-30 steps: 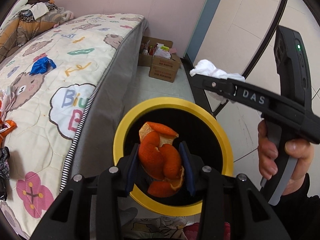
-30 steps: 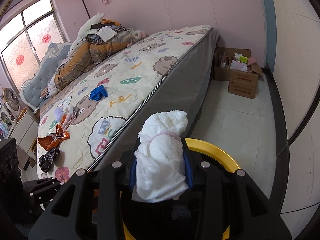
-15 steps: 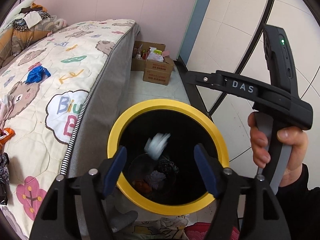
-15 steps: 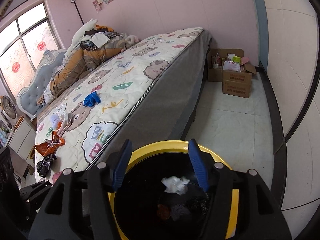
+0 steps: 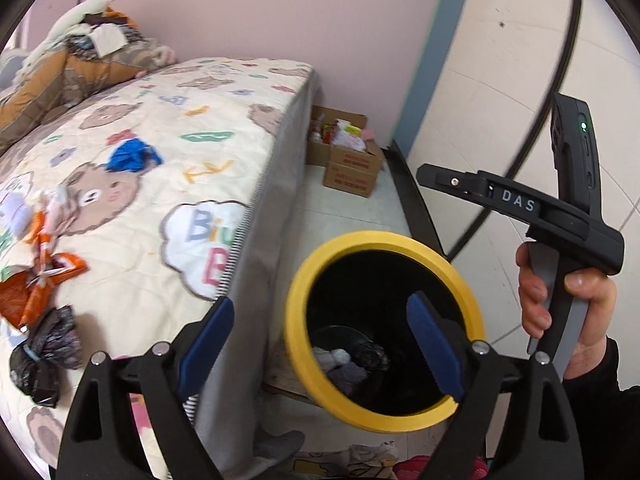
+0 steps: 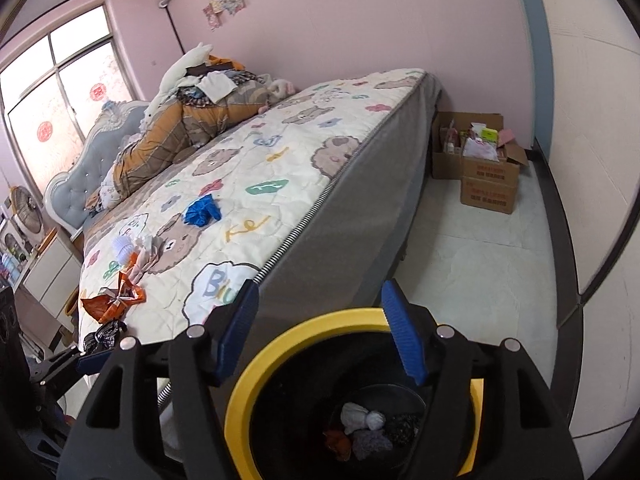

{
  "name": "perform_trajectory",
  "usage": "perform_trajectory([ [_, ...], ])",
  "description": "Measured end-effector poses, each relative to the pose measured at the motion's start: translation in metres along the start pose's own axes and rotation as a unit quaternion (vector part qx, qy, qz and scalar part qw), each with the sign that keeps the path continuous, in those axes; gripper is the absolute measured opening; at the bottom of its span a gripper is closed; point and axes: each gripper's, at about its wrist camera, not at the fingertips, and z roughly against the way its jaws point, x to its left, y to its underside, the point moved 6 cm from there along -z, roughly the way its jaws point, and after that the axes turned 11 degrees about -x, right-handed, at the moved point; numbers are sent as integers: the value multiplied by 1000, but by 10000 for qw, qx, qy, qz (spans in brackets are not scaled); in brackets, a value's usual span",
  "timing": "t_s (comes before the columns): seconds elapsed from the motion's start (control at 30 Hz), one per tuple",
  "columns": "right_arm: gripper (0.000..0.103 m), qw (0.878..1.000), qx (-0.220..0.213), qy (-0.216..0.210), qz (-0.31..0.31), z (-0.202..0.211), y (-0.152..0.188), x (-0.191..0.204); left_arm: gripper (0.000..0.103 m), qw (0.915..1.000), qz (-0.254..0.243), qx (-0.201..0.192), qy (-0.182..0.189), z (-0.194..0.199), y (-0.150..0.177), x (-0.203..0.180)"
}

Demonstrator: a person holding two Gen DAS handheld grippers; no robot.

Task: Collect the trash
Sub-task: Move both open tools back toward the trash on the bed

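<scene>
Left wrist view: left claw (image 5: 320, 328) and right claw (image 6: 320, 320) above bin (image 5: 298, 280), jaws opening, empty. Trash (image 6: 362, 428) inside. Drop step ending; next, likely reach wrappers (image 5: 44, 276) on bed (image 5: 224, 120).

We read "DAS" in pale letters on the black right gripper (image 5: 436, 178), on its side just ahead of the handle. On the quilt (image 5: 168, 184) a cloud patch shows "Biu" with a pink "B" beneath it, and orange letters nearby look like "Ke". The cardboard boxes (image 6: 486, 184) carry red print, too small for us to make out.
</scene>
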Motion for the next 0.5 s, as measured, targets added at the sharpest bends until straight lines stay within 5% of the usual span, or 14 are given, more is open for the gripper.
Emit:
perform_trajectory([
  [0.5, 69, 9947, 155, -671, 770, -75, -12, 106, 92, 9904, 760, -510, -1031, 56, -2, 115],
])
